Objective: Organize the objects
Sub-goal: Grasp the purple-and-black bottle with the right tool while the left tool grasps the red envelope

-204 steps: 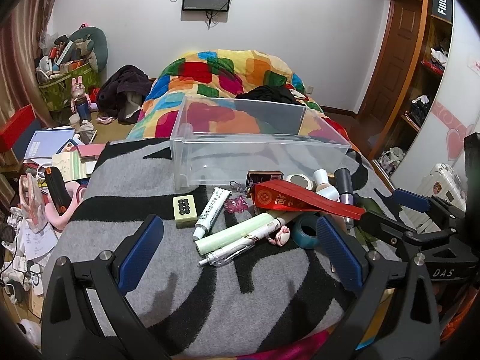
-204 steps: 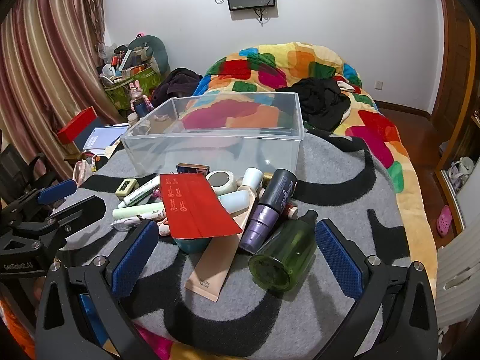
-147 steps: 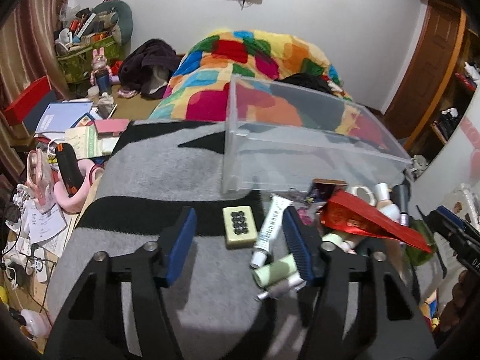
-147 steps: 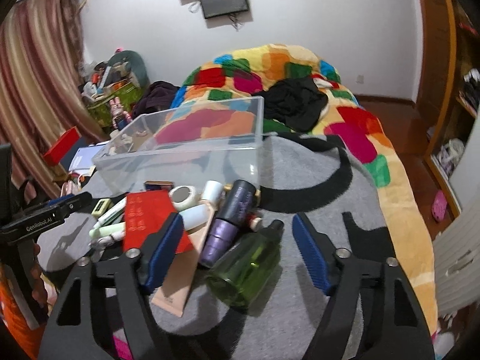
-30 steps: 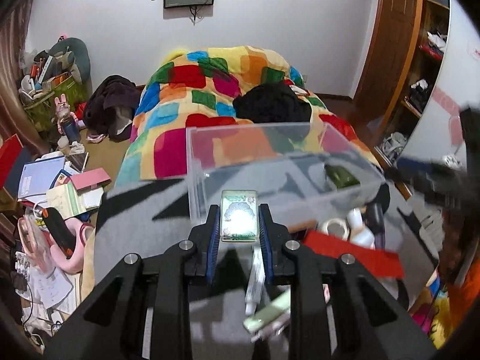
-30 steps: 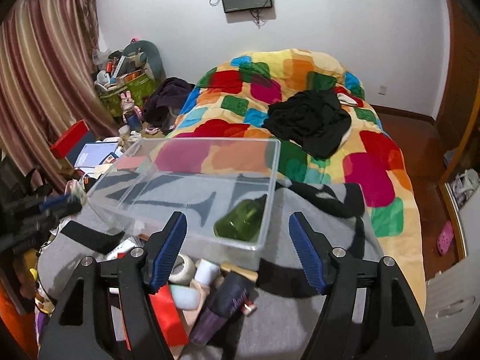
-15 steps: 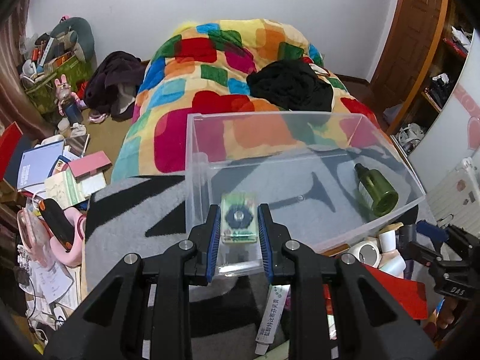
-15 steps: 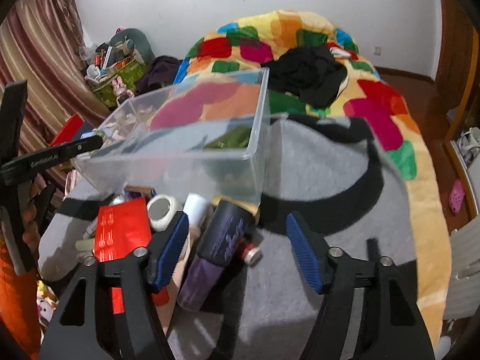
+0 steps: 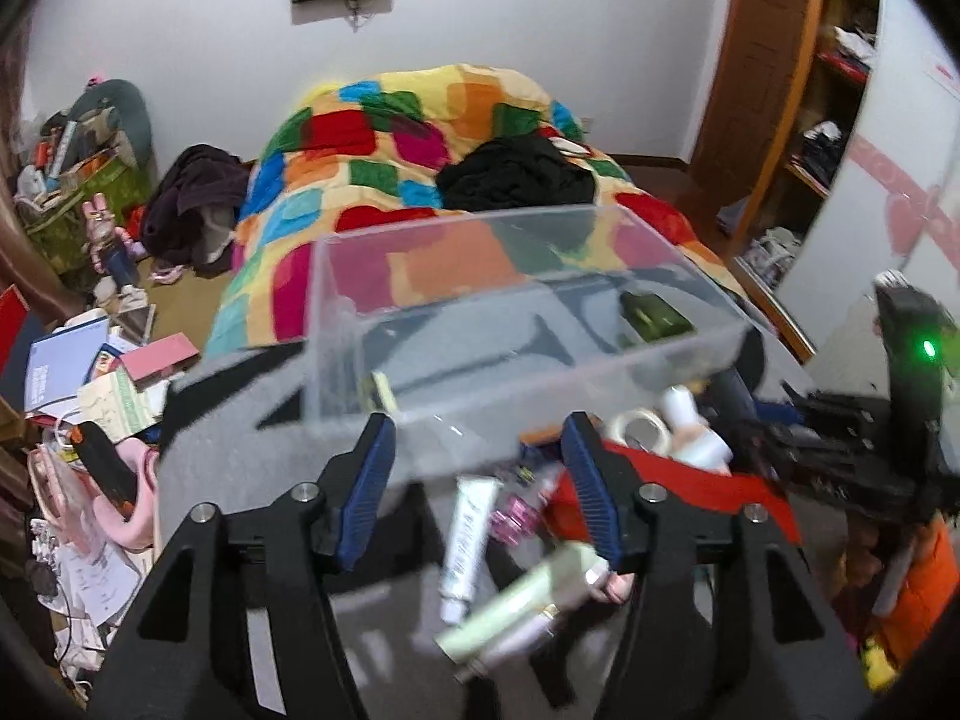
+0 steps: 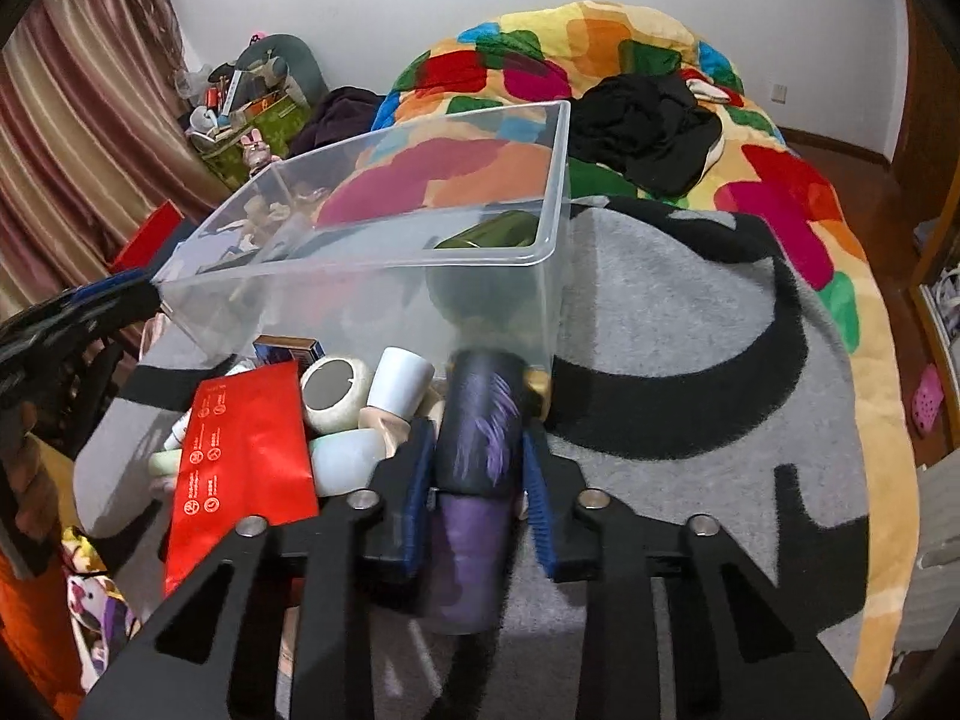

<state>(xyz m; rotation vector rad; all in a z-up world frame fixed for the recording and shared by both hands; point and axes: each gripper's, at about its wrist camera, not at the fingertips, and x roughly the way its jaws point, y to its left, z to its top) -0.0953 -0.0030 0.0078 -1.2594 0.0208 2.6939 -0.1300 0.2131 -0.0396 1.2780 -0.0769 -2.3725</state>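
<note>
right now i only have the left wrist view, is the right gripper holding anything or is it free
Observer: It is holding something. The right gripper is shut on a dark purple cylindrical bottle, with one blue pad on each side of it.
Operator: ok where's that bottle relative to the clear plastic bin
Observer: It is just outside the clear plastic bin. Its gold-capped end points at the bin's near wall, close to the right corner.
</note>
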